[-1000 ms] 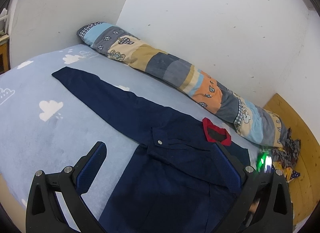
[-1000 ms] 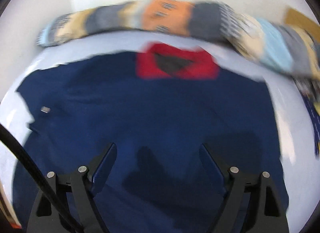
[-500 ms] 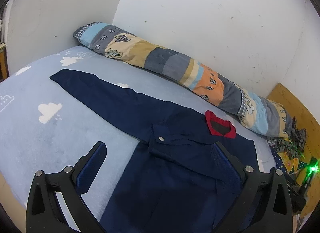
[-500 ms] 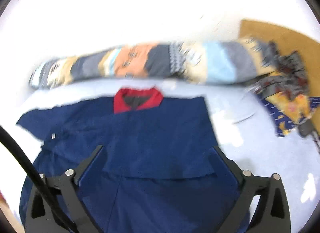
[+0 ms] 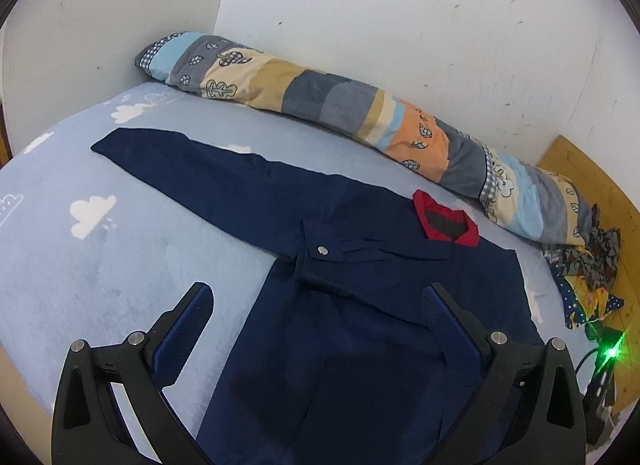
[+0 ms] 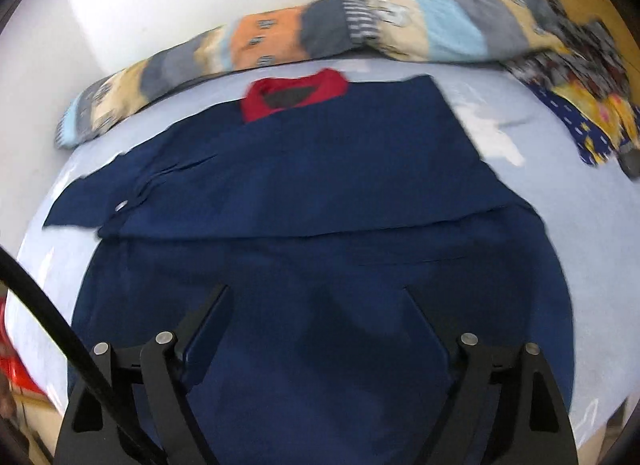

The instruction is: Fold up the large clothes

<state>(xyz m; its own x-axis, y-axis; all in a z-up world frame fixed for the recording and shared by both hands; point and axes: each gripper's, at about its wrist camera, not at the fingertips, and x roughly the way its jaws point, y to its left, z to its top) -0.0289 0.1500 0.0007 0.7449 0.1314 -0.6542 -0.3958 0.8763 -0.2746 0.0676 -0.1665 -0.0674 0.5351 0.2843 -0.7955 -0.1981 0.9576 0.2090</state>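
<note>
A navy shirt (image 5: pixel 360 305) with a red collar lining (image 5: pixel 444 221) lies flat on the light blue cloud-print bed (image 5: pixel 80 265). One sleeve (image 5: pixel 200 169) stretches out to the left. The other is folded across the chest, its cuff with a silver snap (image 5: pixel 322 250) on top. My left gripper (image 5: pixel 316 293) hovers open over the shirt's left side, one finger above the sheet, nothing between its fingers. My right gripper (image 6: pixel 318 293) hangs above the lower body of the shirt (image 6: pixel 320 185); its jaws are wide and closing, with nothing between them.
A long patchwork bolster (image 5: pixel 320 97) lies along the white wall behind the shirt. A heap of patterned clothes (image 5: pixel 584 273) sits at the right by a wooden board (image 5: pixel 592 173). A green-lit device (image 5: pixel 610 353) is at the bed's right edge. A black cable (image 6: pixel 60 325) crosses the right wrist view.
The right gripper has pulled back from the collar toward the shirt's lower half, showing more of the bed's right side. The green light slid right, off the shirt. The left view shifted slightly.
</note>
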